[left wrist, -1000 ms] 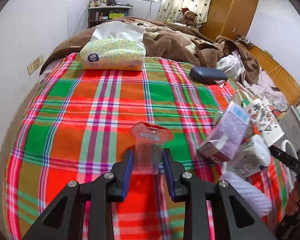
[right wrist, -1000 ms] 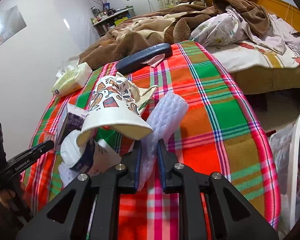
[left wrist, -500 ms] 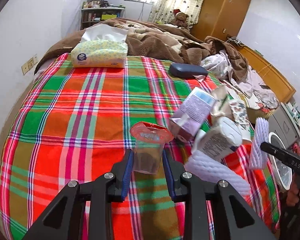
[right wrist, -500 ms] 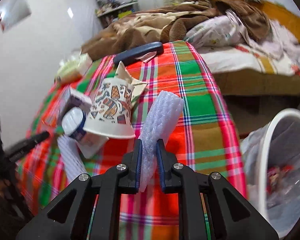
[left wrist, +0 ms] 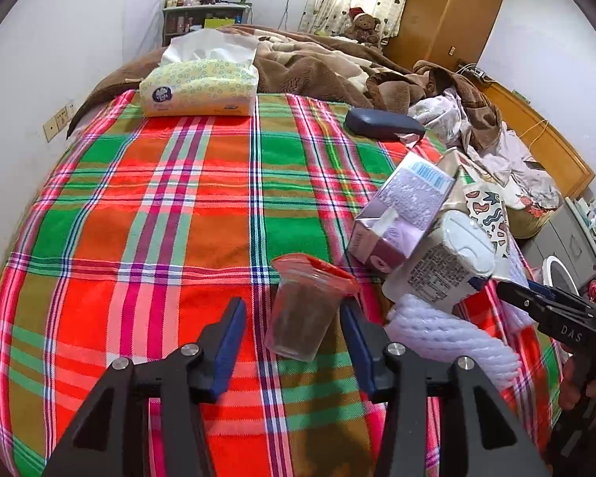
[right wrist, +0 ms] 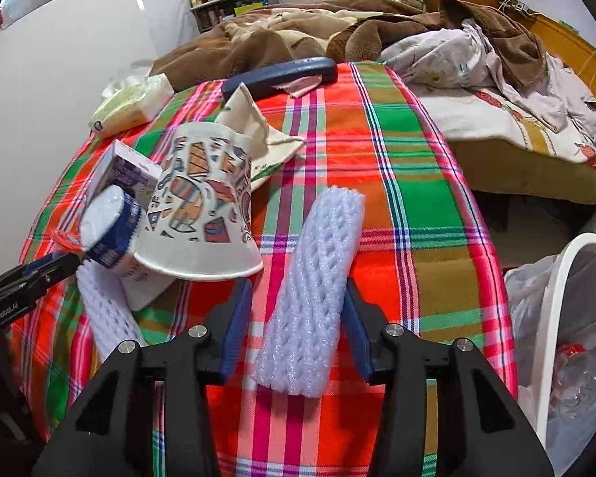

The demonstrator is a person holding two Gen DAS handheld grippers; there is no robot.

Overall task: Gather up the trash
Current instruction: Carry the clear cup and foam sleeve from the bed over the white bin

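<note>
a: both grips just let go. left gripper [left wrist: 292,332] had the clear plastic cup [left wrist: 304,310] pinched a second ago, now its jaws are opening, blue fingers [left wrist: 229,340] clear of the cup on both sides. the cup sits tilted between them over the plaid blanket [left wrist: 159,198].

b: right side?

a: same. right gripper [right wrist: 298,328] was clamped on the white foam net sleeve [right wrist: 312,294], now the jaws are opening with the sleeve between them, lying on the blanket. left pad is clear of it, the right one is right at its edge.

b: so nothing went in the bin?

a: not these two. the white bin with its plastic liner [right wrist: 552,318] is off the bed edge at the right view's right side, and the sleeve is near it but on the bed. reads to me like a drop or a regrip, neither piece is collected yet.

b: how does the trash look?

a: cup is thin and see-through with a red rim, crumpled at the mouth. sleeve is soft mesh foam, sprung back to full width. the rest is a pile beside it: patterned paper cup [right wrist: 202,206] on its side, purple carton [left wrist: 407,214], a white bottle [left wrist: 449,262], another foam sleeve [left wrist: 449,334].

b: non-trash?

a: tissue pack [left wrist: 200,87] and a dark blue case [left wrist: 383,123] at the far end, well apart from the pile.
</note>
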